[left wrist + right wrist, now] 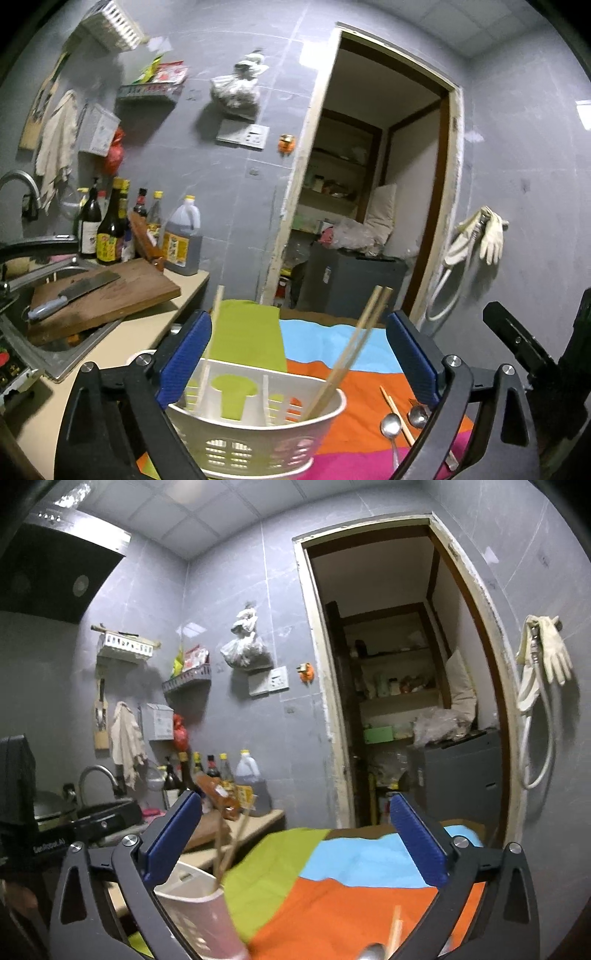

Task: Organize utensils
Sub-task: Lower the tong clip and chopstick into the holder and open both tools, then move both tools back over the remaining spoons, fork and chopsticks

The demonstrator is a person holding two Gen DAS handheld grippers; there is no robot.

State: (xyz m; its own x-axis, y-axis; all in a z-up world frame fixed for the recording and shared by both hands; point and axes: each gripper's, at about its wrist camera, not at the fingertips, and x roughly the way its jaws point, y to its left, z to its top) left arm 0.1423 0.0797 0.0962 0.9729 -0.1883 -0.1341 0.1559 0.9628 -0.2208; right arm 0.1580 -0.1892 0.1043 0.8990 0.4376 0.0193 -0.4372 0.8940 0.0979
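- Left wrist view: left gripper point(299, 354) gaping wide, nothing in it; jaws straddle the white caddy point(255, 435) w/o pressing on it. It points roughly level, over the caddy's near rim.
- Chopsticks point(347, 354) stand in caddy's right compartment, one more stick point(210, 350) at its left. Two spoons point(402, 421) + a loose chopstick point(397, 413) lie on the coloured cloth point(354, 391) just right of caddy.
- Step, I'd say: between drops; sticks binned, spoons still out. Next: go for a spoon, close low on the handle.
- Right wrist view: right gripper point(295, 849) also fully spread, empty, pointing level; caddy point(199, 919) sits at its left jaw, blurred.
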